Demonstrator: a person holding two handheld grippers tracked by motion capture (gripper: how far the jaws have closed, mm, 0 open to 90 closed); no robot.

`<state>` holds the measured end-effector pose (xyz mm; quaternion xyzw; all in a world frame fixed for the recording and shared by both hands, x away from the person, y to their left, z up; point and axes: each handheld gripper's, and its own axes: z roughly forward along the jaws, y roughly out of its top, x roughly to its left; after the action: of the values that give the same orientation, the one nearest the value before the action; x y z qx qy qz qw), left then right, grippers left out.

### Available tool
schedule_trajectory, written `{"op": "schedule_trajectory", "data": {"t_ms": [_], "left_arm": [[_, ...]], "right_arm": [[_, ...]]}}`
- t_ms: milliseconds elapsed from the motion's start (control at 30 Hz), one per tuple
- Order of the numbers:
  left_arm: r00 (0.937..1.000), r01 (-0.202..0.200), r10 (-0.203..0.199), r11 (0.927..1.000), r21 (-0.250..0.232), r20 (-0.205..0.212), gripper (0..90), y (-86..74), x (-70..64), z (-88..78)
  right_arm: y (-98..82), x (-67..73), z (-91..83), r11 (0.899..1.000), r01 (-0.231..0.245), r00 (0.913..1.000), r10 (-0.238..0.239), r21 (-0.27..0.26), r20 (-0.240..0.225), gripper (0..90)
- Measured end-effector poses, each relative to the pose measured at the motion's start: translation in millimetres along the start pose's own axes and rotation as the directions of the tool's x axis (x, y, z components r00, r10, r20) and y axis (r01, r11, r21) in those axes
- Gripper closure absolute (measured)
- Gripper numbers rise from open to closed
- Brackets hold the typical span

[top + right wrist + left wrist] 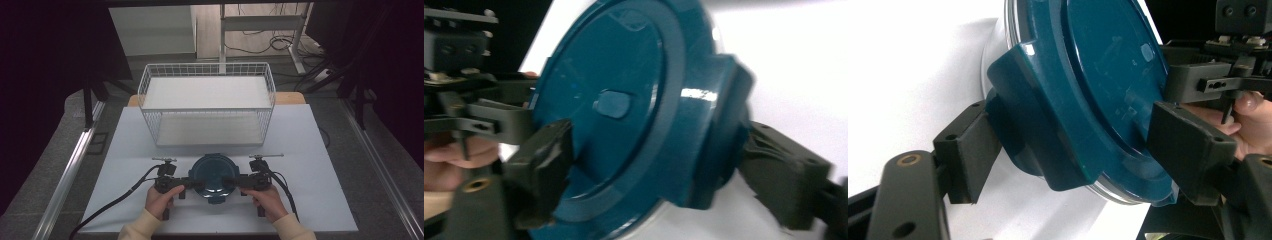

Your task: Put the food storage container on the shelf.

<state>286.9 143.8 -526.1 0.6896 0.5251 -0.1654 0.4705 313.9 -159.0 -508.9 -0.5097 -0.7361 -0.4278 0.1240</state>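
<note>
A round container with a dark teal lid (pixel 212 175) stands on the white table near the front edge. My left gripper (pixel 197 185) reaches in from the left side. In the left gripper view its jaws (pixel 1078 145) straddle the lid's rim and side latch (pixel 1038 125), one pad under the latch and one over the lid top, not clearly pressing. From the other side, my right gripper (pixel 229 181) holds the lid (pixel 614 100). Its pads (pixel 544 160) lie against the lid top and the opposite latch (pixel 719 135).
A white wire basket (pixel 207 70) with two levels stands behind the container, at the back middle of the table (pixel 300 150). Cables trail from both grippers toward the front corners. A metal rail runs along each side of the table.
</note>
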Motion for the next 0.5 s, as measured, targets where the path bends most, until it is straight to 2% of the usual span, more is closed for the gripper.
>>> {"op": "schedule_trajectory", "data": {"t_ms": [100, 267, 333, 433, 500], "left_arm": [[0.9999, 0.015, -0.015, 0.9999, -0.001, -0.005, 23.4, -0.6, -0.7, -0.1], [0.9991, 0.042, -0.042, 0.9991, 0.004, -0.007, 25.1, -0.9, -1.9, -1.7], [0.9991, 0.041, -0.041, 0.9992, 0.003, -0.008, 26.6, -1.2, -2.9, -3.3], [0.9994, 0.034, -0.035, 0.9994, -0.008, -0.008, 29.9, -2.3, -5.8, -5.9], [0.9998, 0.019, -0.019, 0.9998, -0.011, -0.007, 33.0, -3.0, -7.8, -8.5]], "right_arm": [[-0.9, -1.3, 2.3, 0.999, -0.042, 0.9988, 0.042, 0.018, -0.025, 19.7], [-2.9, -6.8, -2.2, 0.996, -0.093, 0.9940, 0.092, 0.002, -0.058, 27.1], [-3.2, -8.3, -3.1, 0.994, -0.106, 0.9920, 0.105, -0.005, -0.070, 28.0], [-4.4, -8.0, -4.6, 0.995, -0.100, 0.9925, 0.099, -0.010, -0.072, 29.0], [-6.0, -7.4, -7.0, 0.994, -0.106, 0.9917, 0.105, -0.016, -0.074, 30.4]]}}
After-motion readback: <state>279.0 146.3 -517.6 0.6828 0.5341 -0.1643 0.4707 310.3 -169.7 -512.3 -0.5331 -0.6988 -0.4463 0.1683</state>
